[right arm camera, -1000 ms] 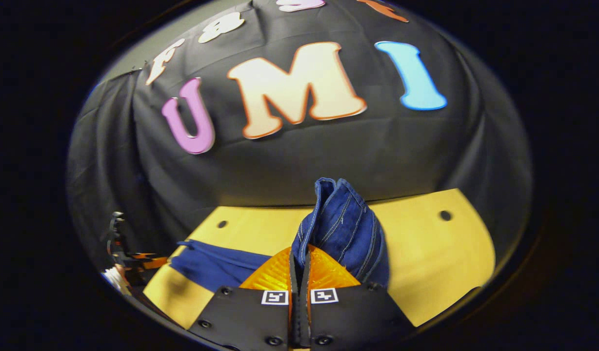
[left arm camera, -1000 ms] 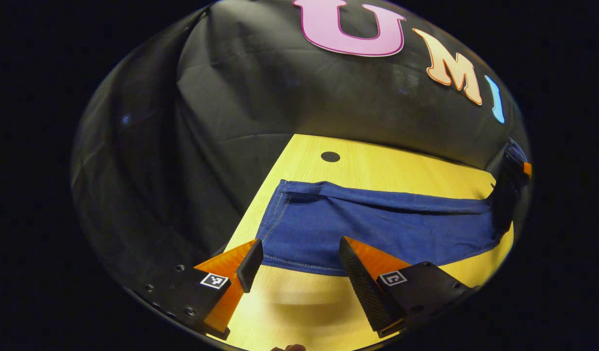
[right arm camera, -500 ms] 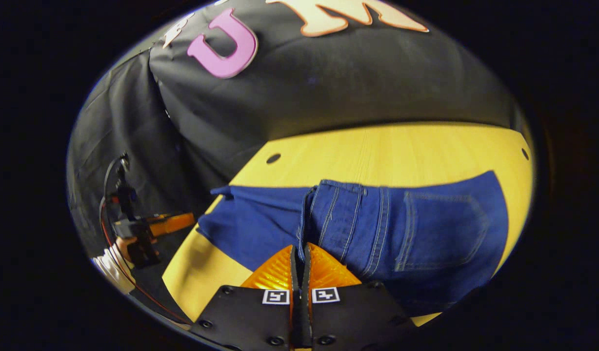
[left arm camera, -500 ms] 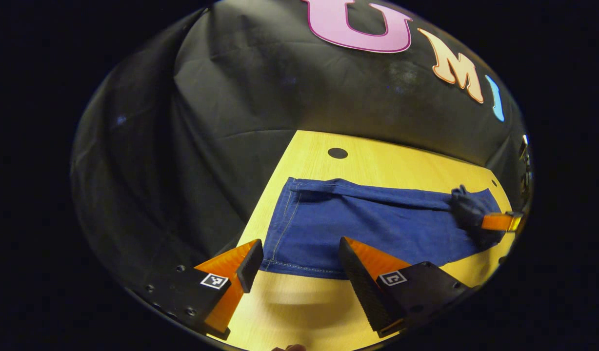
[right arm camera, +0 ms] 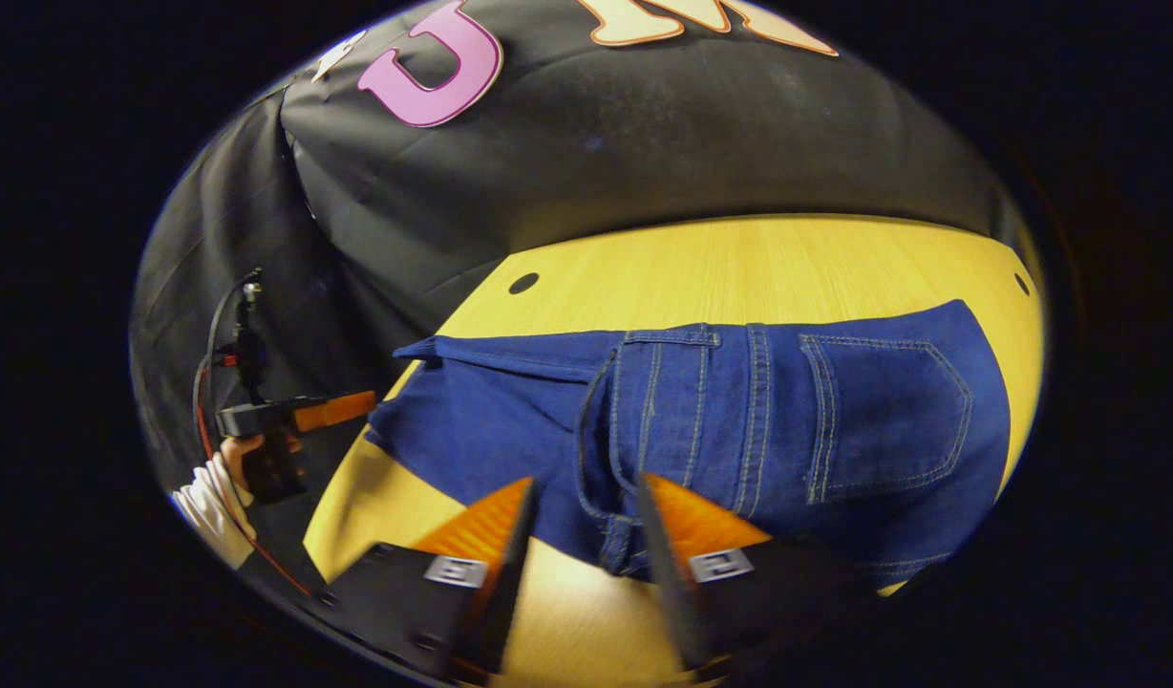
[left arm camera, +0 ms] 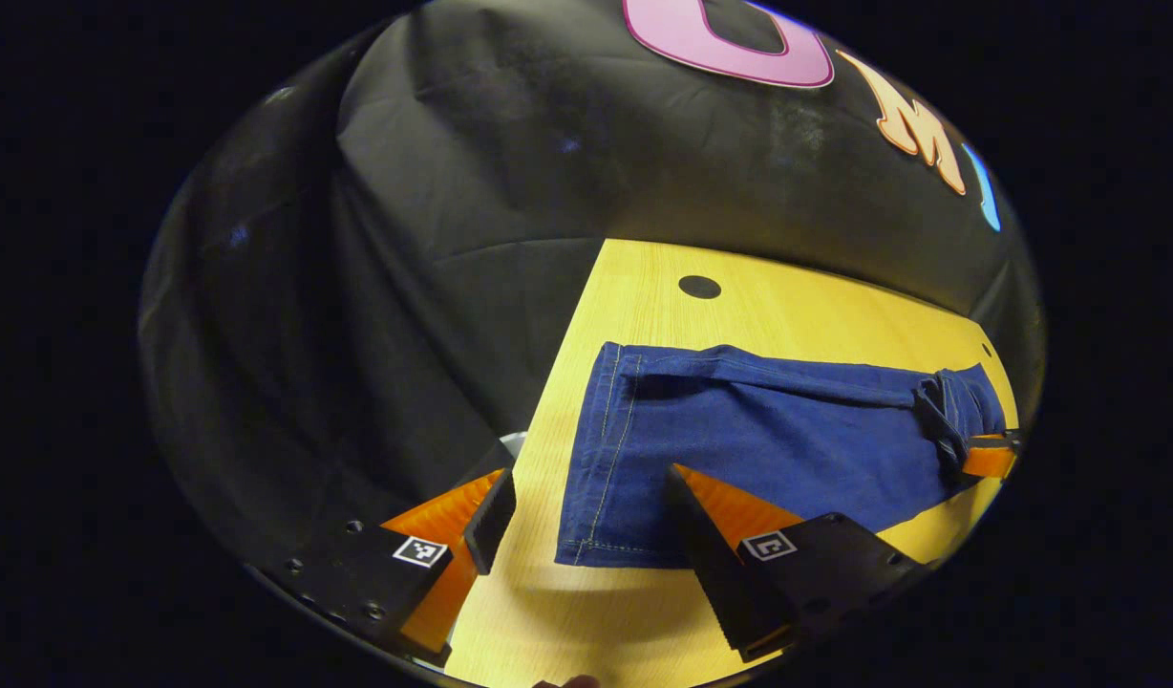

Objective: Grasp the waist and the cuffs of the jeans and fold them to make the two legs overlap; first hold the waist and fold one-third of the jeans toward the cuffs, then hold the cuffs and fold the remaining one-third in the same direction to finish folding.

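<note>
Right tool (right arm camera: 579,564) opened, released waist (right arm camera: 663,420); jeans (left arm camera: 758,449) now flat, folded over legs.

Jeans (right arm camera: 701,420) — far right end cut off.

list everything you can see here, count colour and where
jeans: 1, dark blue denim, flat on the table, waist end folded over the legs, back pocket up
cuffs: the jeans' end nearest the left gripper, on the table
table: 1, yellow wood grain, dark round holes near its corners
left gripper: 1, orange and black, open, above the cuff end
right gripper: 1, orange and black, open, at the folded waist edge
hand: 1, white sleeve, holding the left gripper's handle
</note>
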`<state>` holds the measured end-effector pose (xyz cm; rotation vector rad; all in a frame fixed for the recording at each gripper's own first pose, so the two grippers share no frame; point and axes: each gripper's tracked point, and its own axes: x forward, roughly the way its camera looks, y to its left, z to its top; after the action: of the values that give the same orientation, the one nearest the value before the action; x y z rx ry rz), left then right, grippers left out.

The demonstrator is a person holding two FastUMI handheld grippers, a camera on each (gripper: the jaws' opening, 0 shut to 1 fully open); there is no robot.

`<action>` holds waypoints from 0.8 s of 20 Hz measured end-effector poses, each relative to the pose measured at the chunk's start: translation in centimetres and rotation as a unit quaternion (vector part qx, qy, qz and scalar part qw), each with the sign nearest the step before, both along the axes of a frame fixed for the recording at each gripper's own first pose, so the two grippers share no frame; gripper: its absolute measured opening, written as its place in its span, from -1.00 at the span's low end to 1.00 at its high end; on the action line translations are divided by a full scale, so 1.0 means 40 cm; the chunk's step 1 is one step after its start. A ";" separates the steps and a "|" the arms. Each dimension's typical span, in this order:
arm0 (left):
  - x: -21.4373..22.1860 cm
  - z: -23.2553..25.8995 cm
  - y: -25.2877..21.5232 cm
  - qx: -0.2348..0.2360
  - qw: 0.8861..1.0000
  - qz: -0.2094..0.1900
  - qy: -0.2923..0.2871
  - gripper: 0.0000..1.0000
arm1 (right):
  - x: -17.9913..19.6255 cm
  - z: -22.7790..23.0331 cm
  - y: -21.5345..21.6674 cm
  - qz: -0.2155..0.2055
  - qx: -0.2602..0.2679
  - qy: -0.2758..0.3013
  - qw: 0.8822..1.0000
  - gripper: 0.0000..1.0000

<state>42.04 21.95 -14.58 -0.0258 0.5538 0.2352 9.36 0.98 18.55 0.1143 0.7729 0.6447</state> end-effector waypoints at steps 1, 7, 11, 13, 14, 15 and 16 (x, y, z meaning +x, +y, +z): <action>0.005 -0.018 0.003 -0.005 1.000 0.000 0.009 0.92 | -0.002 0.019 -0.003 -0.007 0.006 -0.001 1.000 0.53; 0.011 -0.081 0.012 -0.025 0.999 0.007 0.037 0.93 | 0.010 0.197 -0.097 -0.064 0.035 -0.054 0.996 0.97; 0.017 -0.090 0.010 -0.035 0.999 0.014 0.039 0.90 | 0.045 0.297 -0.262 -0.138 0.033 -0.095 0.985 0.87; 0.017 -0.096 0.008 -0.037 0.998 0.014 0.040 0.91 | 0.050 0.331 -0.350 -0.180 0.035 -0.105 0.977 0.97; 0.017 -0.096 0.005 -0.038 0.998 0.015 0.042 0.90 | 0.048 0.343 -0.386 -0.197 0.037 -0.105 0.974 0.96; 0.021 -0.093 0.003 -0.040 0.998 0.014 0.041 0.90 | 0.042 0.354 -0.430 -0.216 0.039 -0.107 0.970 0.97; 0.024 -0.093 -0.001 -0.041 0.998 0.017 0.040 0.88 | 0.038 0.363 -0.466 -0.229 0.039 -0.109 0.966 0.87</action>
<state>42.99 21.93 -18.31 -0.1059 0.6434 0.2478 10.88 -17.65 33.05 0.2802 0.4828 0.2399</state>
